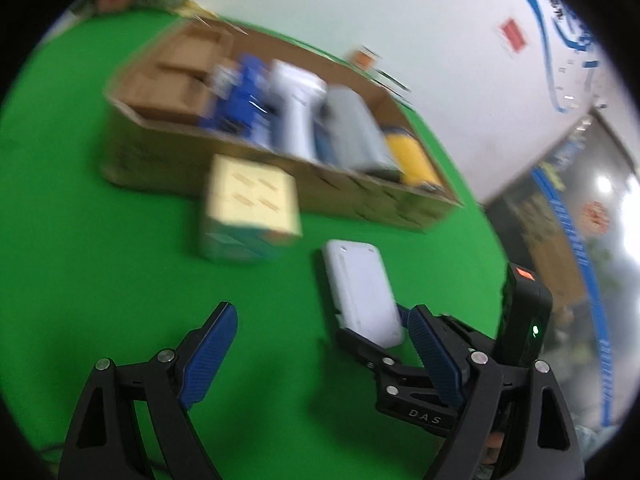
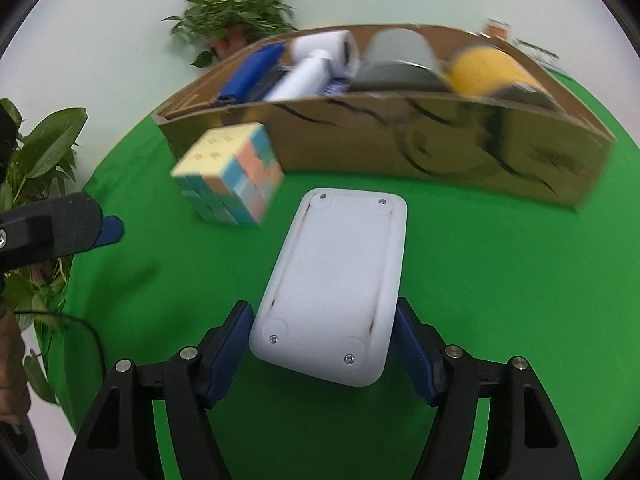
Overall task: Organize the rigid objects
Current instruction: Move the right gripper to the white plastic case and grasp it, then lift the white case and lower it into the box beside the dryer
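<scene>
My right gripper [image 2: 324,344] is shut on a white flat plastic device [image 2: 336,280], underside up with screws showing, held above the green table. The device also shows in the left wrist view [image 1: 362,292], with the right gripper [image 1: 384,344] around its near end. My left gripper [image 1: 320,344] is open and empty over the green cloth; one of its fingertips [image 2: 110,229] enters the right wrist view at the left. A pastel puzzle cube [image 2: 230,174] stands in front of the cardboard box [image 2: 400,140]. The cube [image 1: 252,208] and the box [image 1: 160,156] also show in the left wrist view.
The box holds a blue object [image 2: 256,70], white bottles [image 2: 316,64], a grey item [image 2: 400,56] and a yellow item [image 2: 488,68]. Potted plants [image 2: 232,16] stand behind and to the left. The green cloth [image 2: 500,280] covers the round table.
</scene>
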